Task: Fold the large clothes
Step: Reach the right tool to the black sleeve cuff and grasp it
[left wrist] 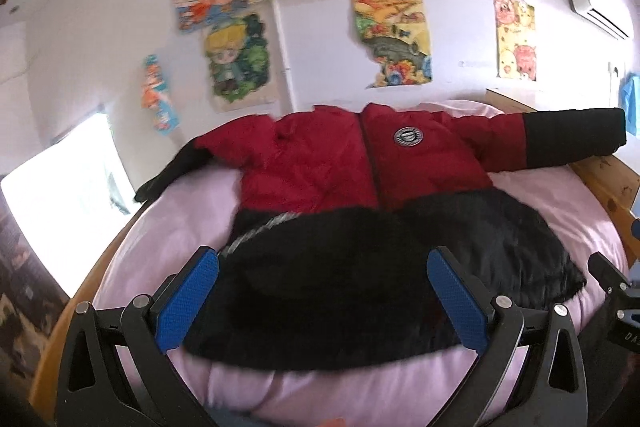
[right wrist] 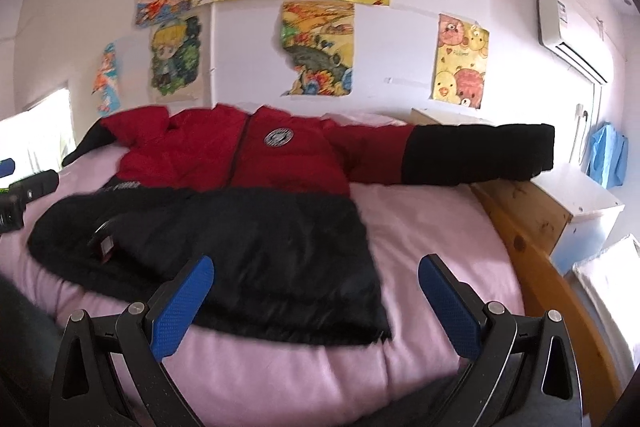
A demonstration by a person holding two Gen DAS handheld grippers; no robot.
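Red-and-black padded jacket [left wrist: 360, 187] lies flat, front up, on the pink bed [left wrist: 560, 211], sleeves out left and right. Left tongs [left wrist: 322, 269] and right tongs [right wrist: 316, 273] both spread, holding nothing, hovering over near hem. No fold started, I'd say. Next: grab a sleeve [right wrist: 472, 153], fold inward.

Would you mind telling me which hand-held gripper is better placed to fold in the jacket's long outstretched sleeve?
Right, probably. The right hand-held gripper hangs open on the side where the sleeve stretches past the bed's wooden edge. The left hand-held gripper, also open, sits over the jacket hem, farther away.
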